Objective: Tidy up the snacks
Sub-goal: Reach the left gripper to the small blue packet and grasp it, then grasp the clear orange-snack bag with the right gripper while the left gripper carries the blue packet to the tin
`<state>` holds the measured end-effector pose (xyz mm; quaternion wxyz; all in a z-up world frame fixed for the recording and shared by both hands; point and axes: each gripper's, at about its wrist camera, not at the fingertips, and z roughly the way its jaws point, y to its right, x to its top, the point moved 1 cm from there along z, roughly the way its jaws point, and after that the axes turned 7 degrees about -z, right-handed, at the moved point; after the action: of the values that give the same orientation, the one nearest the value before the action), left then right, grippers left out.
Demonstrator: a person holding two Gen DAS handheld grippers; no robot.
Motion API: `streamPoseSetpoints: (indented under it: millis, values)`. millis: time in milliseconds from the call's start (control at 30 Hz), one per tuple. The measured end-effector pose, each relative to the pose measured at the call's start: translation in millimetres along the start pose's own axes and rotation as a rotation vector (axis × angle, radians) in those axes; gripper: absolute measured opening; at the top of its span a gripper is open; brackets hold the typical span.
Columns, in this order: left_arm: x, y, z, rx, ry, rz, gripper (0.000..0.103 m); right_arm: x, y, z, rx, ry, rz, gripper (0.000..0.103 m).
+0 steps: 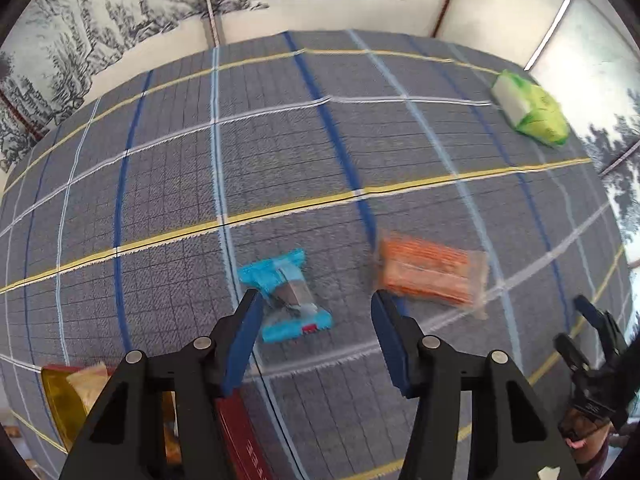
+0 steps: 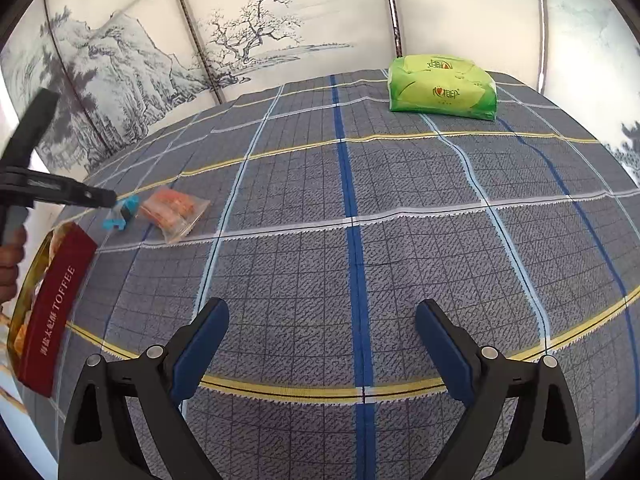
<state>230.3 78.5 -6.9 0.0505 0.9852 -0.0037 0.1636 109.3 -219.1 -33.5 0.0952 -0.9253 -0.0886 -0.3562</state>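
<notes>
left gripper (image 1: 316, 300) jaws apart over blue packet (image 1: 286, 296), not gripping | orange packet (image 1: 430, 274) beside | right gripper (image 2: 322, 320) wide, empty | toffee box (image 2: 52, 308) at left edge

the red band of the snack box (image 2: 52, 308) at the counter's left edge carries the word "toffee" in pale capitals, running lengthwise, with a row of chinese characters next to it on the same band; these are too small to read surely. the green pack (image 2: 442, 88) at the far side shows a red printed logo with chinese characters, not legible. in the left wrist view the box's red side (image 1: 240, 436) shows only blurred pale marks.
</notes>
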Motion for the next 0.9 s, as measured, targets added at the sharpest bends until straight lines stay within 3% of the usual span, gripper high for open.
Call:
streamPoseSetpoints:
  millis: [267, 367, 400, 533, 600, 733, 900]
  values:
    - [8.9, -3.6, 29.6, 0.067, -0.044, 0.005, 0.054, -0.7, -1.3, -0.4, 0.028, 0.003, -0.008, 0.096]
    - [9.3, -4.2, 33.3, 0.037, -0.036, -0.017, 0.036, -1.4, -0.3, -0.4, 0.029, 0.003, -0.007, 0.096]
    - [9.3, -3.1, 33.1, 0.041, -0.034, -0.011, 0.025, -1.4, -0.2, -0.5, 0.029, 0.003, -0.009, 0.096]
    - [-2.6, -1.4, 16.3, -0.017, -0.007, -0.051, 0.021, -1.1, -0.9, -0.5, 0.025, 0.0, -0.014, 0.097]
    - [-18.5, 1.5, -4.3, -0.089, 0.026, -0.068, 0.021, -0.4, -1.4, -0.6, 0.026, 0.002, -0.013, 0.097]
    - [-62.9, 5.3, -45.4, -0.186, 0.071, -0.072, 0.022, 5.4, -18.5, -0.8, 0.146, 0.03, -0.09, 0.097]
    - [-111.4, 7.3, -82.3, -0.262, 0.089, -0.056, 0.022, 34.8, -69.2, 22.2, 0.289, 0.033, -0.335, 0.097]
